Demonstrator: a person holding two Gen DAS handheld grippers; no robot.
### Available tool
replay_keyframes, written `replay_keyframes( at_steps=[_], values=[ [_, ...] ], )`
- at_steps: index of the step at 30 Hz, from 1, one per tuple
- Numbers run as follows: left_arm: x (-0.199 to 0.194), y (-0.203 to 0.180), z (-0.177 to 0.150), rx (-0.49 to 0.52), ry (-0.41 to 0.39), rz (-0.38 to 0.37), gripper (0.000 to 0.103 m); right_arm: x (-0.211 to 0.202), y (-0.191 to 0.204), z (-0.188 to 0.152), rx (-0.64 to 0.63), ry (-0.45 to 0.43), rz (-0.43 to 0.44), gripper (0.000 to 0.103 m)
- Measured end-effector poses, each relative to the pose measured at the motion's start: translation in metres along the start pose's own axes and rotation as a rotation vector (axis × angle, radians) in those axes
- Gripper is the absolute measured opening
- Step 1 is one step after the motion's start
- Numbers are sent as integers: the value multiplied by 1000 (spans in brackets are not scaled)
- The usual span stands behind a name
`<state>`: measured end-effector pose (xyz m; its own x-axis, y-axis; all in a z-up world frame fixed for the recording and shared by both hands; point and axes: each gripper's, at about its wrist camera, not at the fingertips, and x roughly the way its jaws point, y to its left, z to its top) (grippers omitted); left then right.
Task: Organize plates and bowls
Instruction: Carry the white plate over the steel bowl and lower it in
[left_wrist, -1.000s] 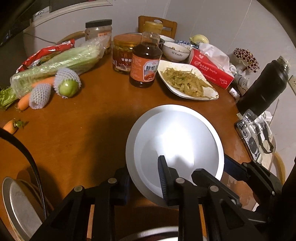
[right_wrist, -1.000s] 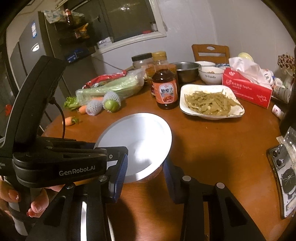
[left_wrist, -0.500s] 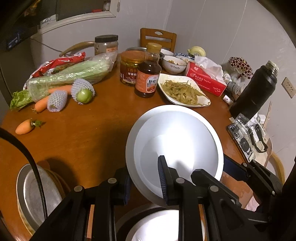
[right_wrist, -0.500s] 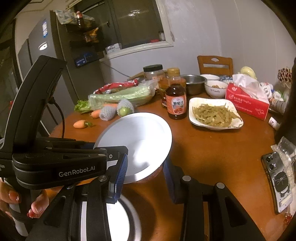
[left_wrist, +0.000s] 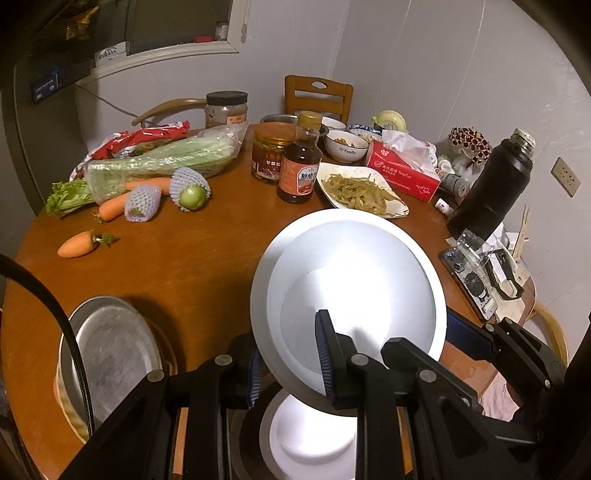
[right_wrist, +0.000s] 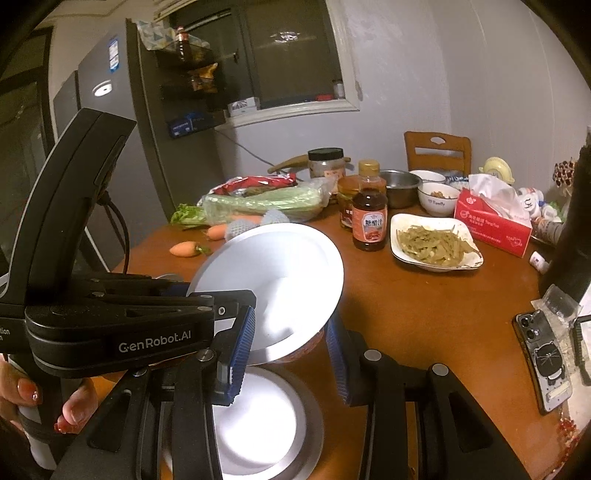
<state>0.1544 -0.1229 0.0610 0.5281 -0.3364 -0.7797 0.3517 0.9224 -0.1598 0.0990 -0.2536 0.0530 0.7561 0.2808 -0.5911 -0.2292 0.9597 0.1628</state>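
Note:
My left gripper (left_wrist: 290, 363) is shut on the near rim of a white plate (left_wrist: 351, 284) and holds it in the air, tilted. The same plate shows in the right wrist view (right_wrist: 273, 284), with the left gripper (right_wrist: 207, 310) on its left edge. My right gripper (right_wrist: 290, 354) has its jaws apart around the plate's lower edge, not clamping it. Below lies a white plate on a metal plate (right_wrist: 258, 424), also in the left wrist view (left_wrist: 310, 443). A metal plate (left_wrist: 110, 354) rests on a stack at the left.
The round wooden table (left_wrist: 192, 266) holds carrots (left_wrist: 75, 245), bagged celery (left_wrist: 162, 162), a sauce bottle (left_wrist: 299, 162), jars, a dish of green beans (left_wrist: 360, 190), a tissue box (left_wrist: 402, 171), a black flask (left_wrist: 491, 184) and a phone (right_wrist: 543, 358).
Both grippers have risen with the white plate, lifting it off the table. The plate stack below and the metal plate at left have come into view.

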Motion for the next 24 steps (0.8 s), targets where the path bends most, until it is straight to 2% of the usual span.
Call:
replay_keyframes(
  at_steps=[14, 24],
  values=[
    [-43, -3, -21, -9, -51, 6, 26, -37, 25, -6, -32, -35, 11, 41],
    [-54, -7, -35, -23, -58, 7, 26, -52, 32, -13, -42, -34, 17, 40]
  ],
)
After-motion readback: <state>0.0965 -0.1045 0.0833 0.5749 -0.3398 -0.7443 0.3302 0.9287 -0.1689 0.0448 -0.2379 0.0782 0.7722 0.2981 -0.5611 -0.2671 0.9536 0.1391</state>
